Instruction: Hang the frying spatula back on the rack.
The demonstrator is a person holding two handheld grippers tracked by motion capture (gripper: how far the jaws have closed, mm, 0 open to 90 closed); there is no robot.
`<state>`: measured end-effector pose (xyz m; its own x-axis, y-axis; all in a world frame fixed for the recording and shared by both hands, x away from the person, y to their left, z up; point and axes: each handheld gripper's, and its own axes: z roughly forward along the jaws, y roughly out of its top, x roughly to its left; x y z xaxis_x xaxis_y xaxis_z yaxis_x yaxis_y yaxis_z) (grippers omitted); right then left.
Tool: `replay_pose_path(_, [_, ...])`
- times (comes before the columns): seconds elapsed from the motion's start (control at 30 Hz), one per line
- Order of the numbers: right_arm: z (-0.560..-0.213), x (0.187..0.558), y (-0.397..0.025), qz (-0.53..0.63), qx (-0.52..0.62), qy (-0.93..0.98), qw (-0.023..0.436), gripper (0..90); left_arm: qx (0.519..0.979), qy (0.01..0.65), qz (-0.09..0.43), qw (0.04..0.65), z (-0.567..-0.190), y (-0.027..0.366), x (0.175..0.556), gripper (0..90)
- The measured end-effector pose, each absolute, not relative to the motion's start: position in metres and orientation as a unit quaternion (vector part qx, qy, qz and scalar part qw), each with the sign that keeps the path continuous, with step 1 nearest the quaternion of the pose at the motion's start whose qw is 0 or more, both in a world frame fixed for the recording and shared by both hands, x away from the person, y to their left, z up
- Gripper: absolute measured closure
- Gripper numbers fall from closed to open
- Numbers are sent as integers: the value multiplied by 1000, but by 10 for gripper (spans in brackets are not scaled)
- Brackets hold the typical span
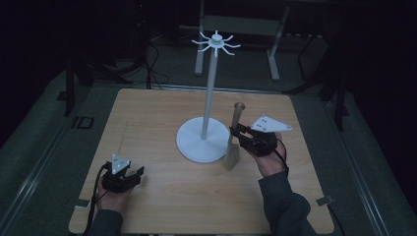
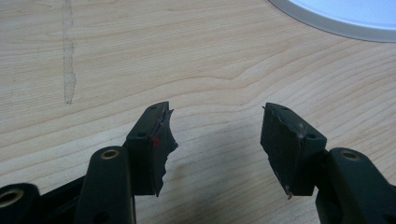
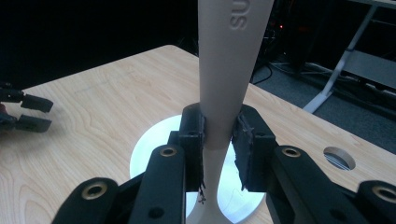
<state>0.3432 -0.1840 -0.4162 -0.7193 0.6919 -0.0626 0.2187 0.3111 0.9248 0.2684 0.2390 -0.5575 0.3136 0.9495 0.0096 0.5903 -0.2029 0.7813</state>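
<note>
A grey spatula-like utensil (image 1: pixel 235 120) stands nearly upright, its broad end (image 1: pixel 231 158) on the table beside the white stand's round base (image 1: pixel 194 142). My right gripper (image 1: pixel 237 132) is shut on its handle. In the right gripper view the jaws (image 3: pixel 219 133) pinch the pale handle (image 3: pixel 231 56), with the stand's base (image 3: pixel 147 151) behind it. The stand's pole (image 1: pixel 209 93) rises to a crown of hooks (image 1: pixel 215 42). My left gripper (image 1: pixel 139 173) rests open at the table's near left, and the left gripper view shows nothing between its jaws (image 2: pixel 215 135).
The wooden table (image 1: pixel 147 113) has bare surface at the left and along the front. The stand's base edge (image 2: pixel 345 18) lies ahead of the left gripper. A round hole (image 3: pixel 338 157) is cut in the tabletop. Dark floor, cables and a metal frame (image 1: pixel 236 24) lie beyond the table.
</note>
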Motion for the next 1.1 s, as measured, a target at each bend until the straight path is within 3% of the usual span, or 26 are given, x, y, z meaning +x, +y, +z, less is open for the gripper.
replay_pose_path(1.1, [-382,354,-176,523,295,763,238,741,730,528,259,349,-557,240,268,430])
